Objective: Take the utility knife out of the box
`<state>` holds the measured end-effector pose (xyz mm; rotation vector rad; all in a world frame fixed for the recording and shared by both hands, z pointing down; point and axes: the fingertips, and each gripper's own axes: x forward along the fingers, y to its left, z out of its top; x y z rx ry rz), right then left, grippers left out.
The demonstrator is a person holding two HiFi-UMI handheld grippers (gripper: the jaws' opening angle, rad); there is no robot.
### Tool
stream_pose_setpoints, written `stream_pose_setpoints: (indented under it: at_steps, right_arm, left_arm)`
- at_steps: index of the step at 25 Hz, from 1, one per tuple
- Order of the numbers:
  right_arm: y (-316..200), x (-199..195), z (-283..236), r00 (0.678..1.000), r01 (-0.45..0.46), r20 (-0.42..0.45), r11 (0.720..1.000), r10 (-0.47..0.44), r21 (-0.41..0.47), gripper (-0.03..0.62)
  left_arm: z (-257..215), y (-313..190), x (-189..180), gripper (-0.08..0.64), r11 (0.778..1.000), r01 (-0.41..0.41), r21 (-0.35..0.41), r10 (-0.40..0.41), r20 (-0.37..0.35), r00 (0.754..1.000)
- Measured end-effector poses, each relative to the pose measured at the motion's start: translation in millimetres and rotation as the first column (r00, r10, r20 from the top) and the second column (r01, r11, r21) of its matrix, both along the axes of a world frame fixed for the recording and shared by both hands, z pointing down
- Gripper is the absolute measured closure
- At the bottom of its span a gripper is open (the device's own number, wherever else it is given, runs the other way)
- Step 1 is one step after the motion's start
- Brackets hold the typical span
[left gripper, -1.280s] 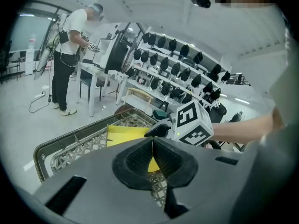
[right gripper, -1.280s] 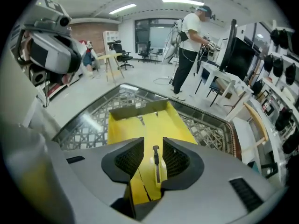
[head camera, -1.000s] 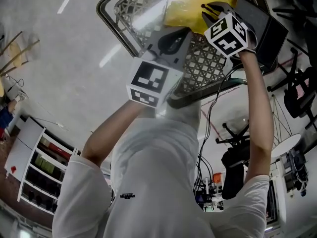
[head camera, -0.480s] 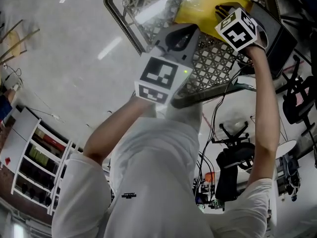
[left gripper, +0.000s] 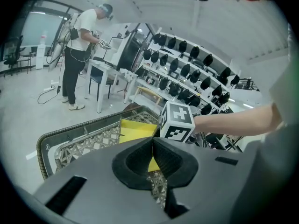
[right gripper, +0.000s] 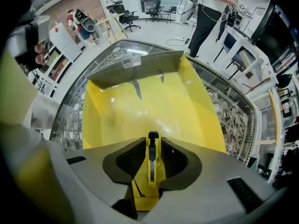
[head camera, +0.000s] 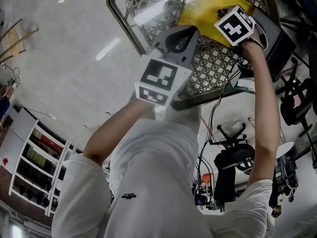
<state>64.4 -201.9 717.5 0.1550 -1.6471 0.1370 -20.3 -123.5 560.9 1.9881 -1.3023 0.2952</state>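
A yellow box [right gripper: 140, 106] stands open on a woven table [head camera: 213, 63]. On its floor lies the utility knife [right gripper: 153, 164], yellow with a black slider. My right gripper [right gripper: 153, 141] points straight down into the box. Its jaws have just been closing with the knife between them, and the pads now lie against the knife's two sides. My left gripper [left gripper: 152, 146] hovers at the box's left edge [head camera: 188, 19] with its tips together. A sliver of yellow shows behind those tips; I cannot tell whether it is pinched.
The table has a dark raised rim [left gripper: 70, 132]. In the left gripper view a person [left gripper: 79, 55] stands at desks beyond it, before racks of dark objects [left gripper: 187, 73]. A shelf unit [head camera: 34, 162] and office chairs [head camera: 233, 157] stand on the floor.
The right gripper has tipped over and sunk a little deeper into the yellow box. The left gripper has edged slightly toward the box.
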Motion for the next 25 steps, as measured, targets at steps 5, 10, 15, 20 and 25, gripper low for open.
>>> stream_pose_setpoints:
  at_steps: [5,10,15,20,25]
  right_arm:
    - [6.5,4.7,4.5,0.998,-0.024,-0.052,0.997,0.02,-0.069,0.531]
    - [7.7,5.2,3.1,0.998,0.0,-0.06,0.999,-0.003,-0.042,0.538]
    - [5.8,3.7,-9.1,0.999,-0.033,-0.029,0.999,0.032,-0.021,0.538]
    - [7.8,3.7,-29.7,0.997,-0.079,0.021,0.997,0.079,0.003,0.538]
    - [11.2,0.2,-59.3,0.98,-0.163,0.126,0.986,0.157,0.043,0.54]
  left_arm:
    - [1.4,2.2,-1.8,0.555,1.0,0.003,-0.001,-0.003,-0.003,1.0]
    - [-1.7,4.5,-4.5,0.555,1.0,0.001,0.004,-0.001,0.002,1.0]
    - [-10.7,3.3,-6.5,0.555,1.0,-0.003,0.018,0.003,0.008,1.0]
    - [-22.7,4.8,-2.9,0.555,0.999,-0.011,0.035,0.01,0.012,1.0]
    - [-38.2,12.0,0.9,0.555,0.999,-0.02,0.051,0.019,0.02,1.0]
